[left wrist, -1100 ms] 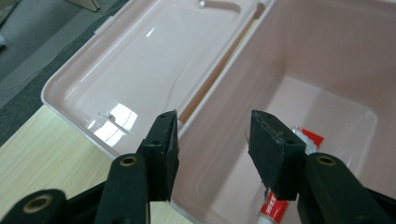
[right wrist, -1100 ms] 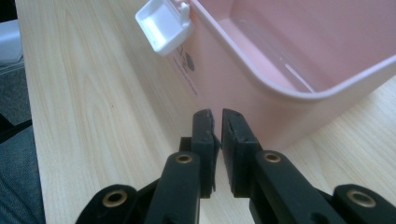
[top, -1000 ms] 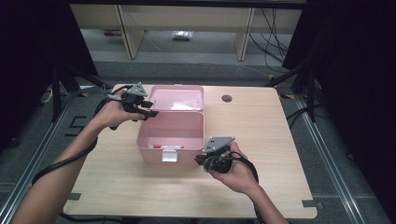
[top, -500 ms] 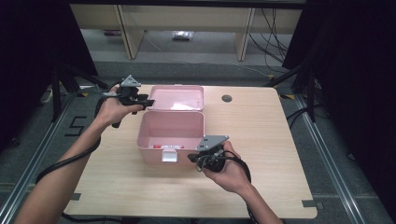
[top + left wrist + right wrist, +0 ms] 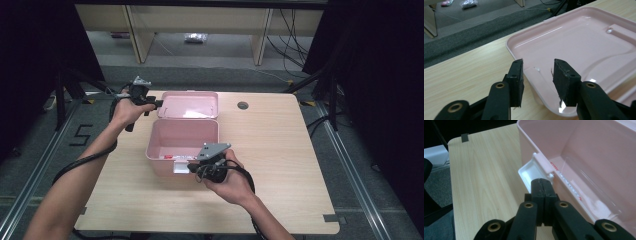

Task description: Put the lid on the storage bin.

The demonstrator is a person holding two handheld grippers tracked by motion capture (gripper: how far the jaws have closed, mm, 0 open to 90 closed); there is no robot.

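- Left forearm runs from the lower left of the high view up to the box lid's left end; left tongs sit there, pointing right.
- Left tongs: jaws have just been closing; in the left gripper view they straddle the lid's rim with a gap each side, so released, not pressing.
- Right hand comes in from bottom centre of the high view, right tongs level, tips at the box's front wall.
- Right tongs: jaws clenched together, nothing between them, tips right at the white latch.
- Pink box sits centre-left on the wooden surface, open and seemingly empty, glossy plastic.
- Lid swung back flat behind the box, inner side up.
- Red lettering along the inside of the front wall; can't read it.
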